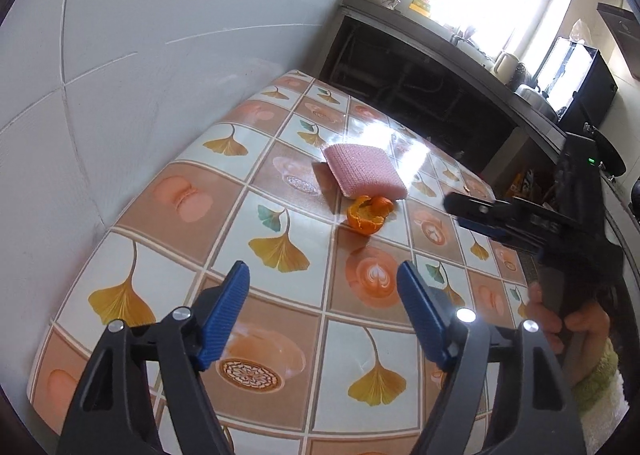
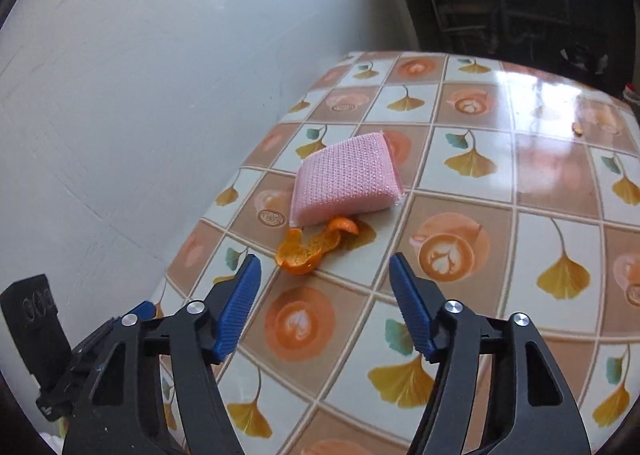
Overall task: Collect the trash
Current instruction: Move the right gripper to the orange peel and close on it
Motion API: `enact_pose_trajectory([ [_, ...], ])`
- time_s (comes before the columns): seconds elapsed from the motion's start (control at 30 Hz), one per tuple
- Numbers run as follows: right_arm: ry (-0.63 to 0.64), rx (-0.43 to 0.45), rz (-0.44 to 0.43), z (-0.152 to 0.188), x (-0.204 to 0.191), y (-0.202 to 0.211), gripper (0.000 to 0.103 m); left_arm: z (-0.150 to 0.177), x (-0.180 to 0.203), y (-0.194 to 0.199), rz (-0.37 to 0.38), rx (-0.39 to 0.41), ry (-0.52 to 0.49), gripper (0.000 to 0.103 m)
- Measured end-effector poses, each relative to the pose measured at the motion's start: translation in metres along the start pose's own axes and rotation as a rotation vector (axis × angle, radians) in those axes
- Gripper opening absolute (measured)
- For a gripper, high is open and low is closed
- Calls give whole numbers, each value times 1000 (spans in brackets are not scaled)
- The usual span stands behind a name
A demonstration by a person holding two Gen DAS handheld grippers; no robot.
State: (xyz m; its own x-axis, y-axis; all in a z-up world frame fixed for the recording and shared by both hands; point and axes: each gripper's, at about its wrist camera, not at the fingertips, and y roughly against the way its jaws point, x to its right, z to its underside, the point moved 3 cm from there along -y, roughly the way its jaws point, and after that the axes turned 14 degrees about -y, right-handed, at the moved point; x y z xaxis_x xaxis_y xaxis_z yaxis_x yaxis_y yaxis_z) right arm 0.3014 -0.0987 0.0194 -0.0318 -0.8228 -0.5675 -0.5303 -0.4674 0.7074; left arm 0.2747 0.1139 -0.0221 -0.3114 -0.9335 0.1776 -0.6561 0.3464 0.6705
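Note:
A curled orange peel (image 1: 366,217) (image 2: 308,251) lies on the patterned tabletop (image 1: 280,335) (image 2: 460,355), right against the near edge of a pink scrub sponge (image 1: 364,173) (image 2: 344,185). My left gripper (image 1: 322,269) hovers open over the table, short of the peel, with nothing between its blue pads. My right gripper (image 2: 325,259) is also open and empty, and the peel lies just beyond its left fingertip. In the left wrist view the right gripper (image 1: 464,213) comes in from the right, level with the peel, held by a hand (image 1: 560,327).
A white tiled wall (image 1: 160,55) (image 2: 140,75) borders the table's left side. A dark counter (image 1: 440,67) with pots and jars stands beyond the far end, under a bright window. A tiny orange scrap (image 2: 577,129) lies near the far right edge of the table.

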Motion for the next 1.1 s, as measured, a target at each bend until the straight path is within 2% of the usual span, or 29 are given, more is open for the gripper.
enact_pose_trajectory([
  [0.1, -65, -67, 1, -15, 9, -32, 50, 0, -3, -7, 38, -11, 13, 59],
  [0.23, -98, -114, -10, -24, 12, -53, 49, -6, -3, -15, 75, -9, 25, 46],
  [0.33, -88, -132, 10, -27, 11, -66, 47, -10, -3, -21, 98, -11, 33, 41],
  [0.43, -69, -148, 34, -27, 9, -75, 36, -11, -3, -26, 116, -15, 40, 38],
  [0.5, -46, -149, 55, -26, 7, -77, 21, -12, -2, -28, 127, -16, 45, 36],
  [0.6, -32, -136, 73, -25, 8, -75, 11, -14, -1, -33, 135, -18, 45, 34],
  [0.7, -17, -113, 77, -25, 7, -66, 8, -14, 0, -36, 142, -23, 51, 32],
  [1.1, 34, -58, 60, 0, 3, -13, 6, -11, 5, -38, 173, -39, 56, 30],
])
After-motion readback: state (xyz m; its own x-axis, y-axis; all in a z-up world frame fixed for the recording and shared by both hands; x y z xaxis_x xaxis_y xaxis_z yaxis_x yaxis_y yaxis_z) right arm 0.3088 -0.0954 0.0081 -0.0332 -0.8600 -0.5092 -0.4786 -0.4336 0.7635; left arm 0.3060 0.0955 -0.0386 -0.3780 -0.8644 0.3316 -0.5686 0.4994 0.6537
